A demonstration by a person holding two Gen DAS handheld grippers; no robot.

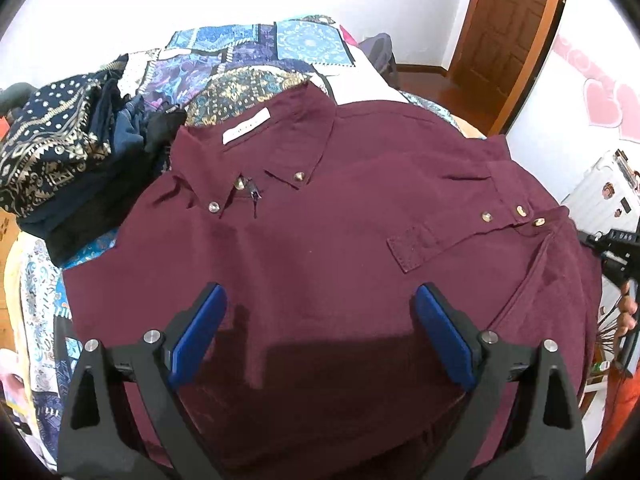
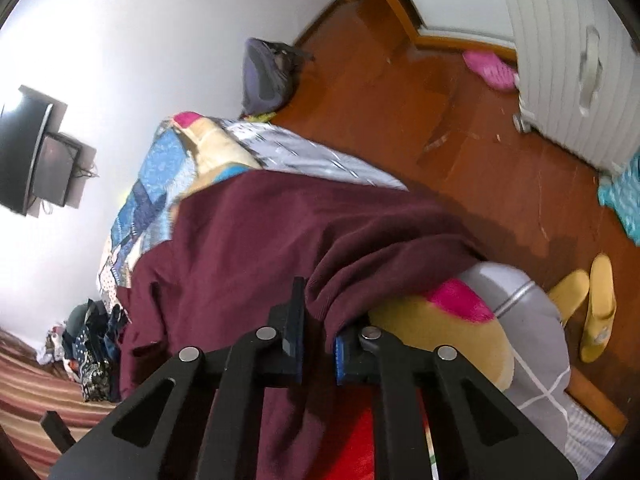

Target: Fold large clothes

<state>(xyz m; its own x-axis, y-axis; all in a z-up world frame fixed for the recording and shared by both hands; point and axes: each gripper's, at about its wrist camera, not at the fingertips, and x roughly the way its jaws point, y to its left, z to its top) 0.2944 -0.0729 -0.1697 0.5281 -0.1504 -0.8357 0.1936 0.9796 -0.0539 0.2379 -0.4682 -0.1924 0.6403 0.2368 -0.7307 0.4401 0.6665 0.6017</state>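
A maroon button-down shirt lies front-up on the bed, collar at the far left, one sleeve folded across its chest. My left gripper hovers open over the shirt's lower part, blue pads wide apart, holding nothing. In the right wrist view my right gripper is shut on the shirt's edge at the bed's side, with the fabric bunched between the pads. The rest of the shirt spreads away over the bed. The right gripper also shows at the right edge of the left wrist view.
A pile of dark patterned clothes lies left of the shirt on the patchwork bedspread. A brown door stands behind. Beside the bed are wooden floor, yellow slippers, a pink slipper and a white suitcase.
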